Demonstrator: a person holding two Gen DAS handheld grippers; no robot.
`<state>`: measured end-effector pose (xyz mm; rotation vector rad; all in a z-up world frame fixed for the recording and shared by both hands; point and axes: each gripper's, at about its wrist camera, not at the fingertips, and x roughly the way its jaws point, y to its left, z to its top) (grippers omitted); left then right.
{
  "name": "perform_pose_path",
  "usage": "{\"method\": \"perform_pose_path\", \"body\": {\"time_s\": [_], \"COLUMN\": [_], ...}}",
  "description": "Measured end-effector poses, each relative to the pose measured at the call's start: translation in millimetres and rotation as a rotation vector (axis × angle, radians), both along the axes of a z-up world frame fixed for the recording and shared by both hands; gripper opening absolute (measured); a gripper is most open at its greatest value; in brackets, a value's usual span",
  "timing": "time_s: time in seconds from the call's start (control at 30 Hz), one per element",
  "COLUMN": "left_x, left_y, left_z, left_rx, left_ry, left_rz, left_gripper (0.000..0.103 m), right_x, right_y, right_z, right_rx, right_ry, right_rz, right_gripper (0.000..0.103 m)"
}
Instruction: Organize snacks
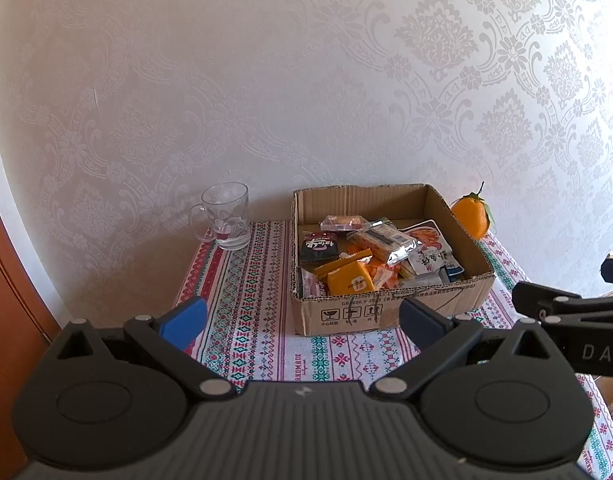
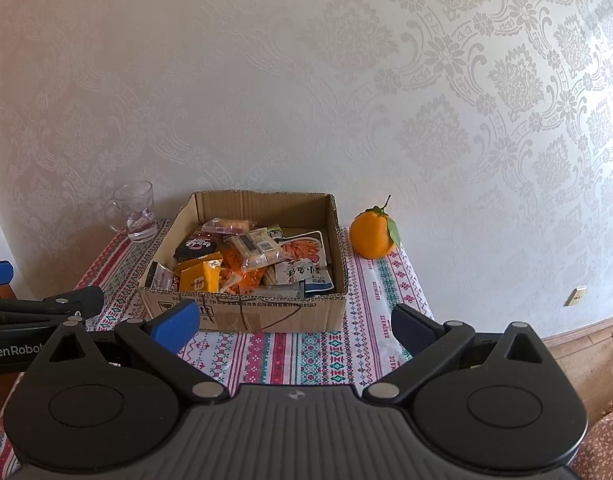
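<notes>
The right gripper [image 2: 292, 326] hangs with its 2 blue pads wide apart, empty, above the patterned bench [image 2: 290, 356]. Ahead stands a cardboard box [image 2: 266, 312] heaped with snack packets [image 2: 246, 260], glass mug [image 2: 132, 212] left, orange [image 2: 372, 236] right.

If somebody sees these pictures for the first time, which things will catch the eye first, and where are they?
The open cardboard box in the middle of the patterned tablecloth stands out first, filled with a loose pile of snack packets. To its right, near the wall, sits a bright orange fruit with a leaf; to its left stands a clear glass mug. Both the left gripper and the right gripper are open and empty.
</notes>
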<state>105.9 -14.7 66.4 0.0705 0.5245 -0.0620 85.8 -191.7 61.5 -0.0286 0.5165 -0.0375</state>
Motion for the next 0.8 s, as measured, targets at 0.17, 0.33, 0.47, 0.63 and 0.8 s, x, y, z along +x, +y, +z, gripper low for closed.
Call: {"method": "perform_pose_path", "body": {"time_s": [0.17,0.33,0.47,0.63,0.8], "left_x": [-0.1,-0.2,-0.1,-0.5,-0.9], "left_y": [0.1,0.3,0.5,0.8,0.2], "left_z": [-0.2,-0.4,-0.1,-0.2,-1.1], "left_rx": [0.0,0.0,0.0,0.0,-0.001], "left_ry": [0.0,-0.001,0.0,0.0,0.001], "left_rz": [0.001,0.0,0.001,0.0,0.001], "left_gripper": [0.102,0.102,0.102,0.102,0.102], "right_x": [-0.2,-0.2,0.0,-0.7,-0.8], "right_y": [-0.6,-0.8,-0.8,-0.5,-0.1], "right_z": [-0.5,-0.6,-0.6,-0.1,0.0], "right_rx": [-0.003,-0.005,-0.005,-0.008,-0.009], "right_ry": [0.0,-0.002,-0.002,-0.003,-0.002], "right_rz": [0.001,0.001,0.002,0.0,0.0], "right_gripper": [0.103,0.103,0.103,0.103,0.103]}}
